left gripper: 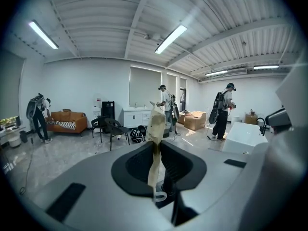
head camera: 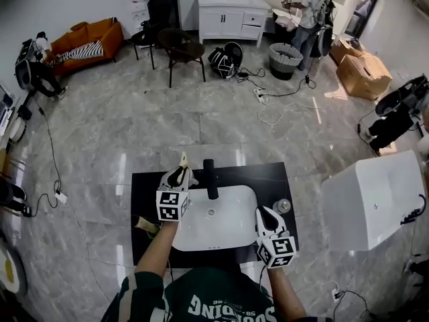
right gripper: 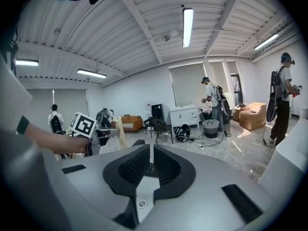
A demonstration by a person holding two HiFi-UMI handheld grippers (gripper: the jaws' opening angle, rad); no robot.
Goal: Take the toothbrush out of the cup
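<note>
A cream toothbrush (head camera: 184, 159) stands upright in my left gripper (head camera: 181, 171), lifted above the back left edge of the white basin (head camera: 231, 230). In the left gripper view the toothbrush (left gripper: 155, 129) runs up between the jaws of the left gripper (left gripper: 157, 153), which are shut on its handle. A small tan thing (head camera: 146, 225), perhaps the cup, shows on the counter under my left forearm, partly hidden. My right gripper (head camera: 266, 215) hovers at the basin's right rim, shut and empty. The right gripper (right gripper: 151, 160) looks toward the left gripper (right gripper: 94, 134) and the toothbrush (right gripper: 120, 134).
The basin sits in a black counter (head camera: 144, 186) with a black faucet (head camera: 210, 178) at its back. A clear round jar (head camera: 282, 206) stands right of the basin, just beyond my right gripper. A white tub (head camera: 375, 200) is close on the right. A person (head camera: 308, 12) stands far back.
</note>
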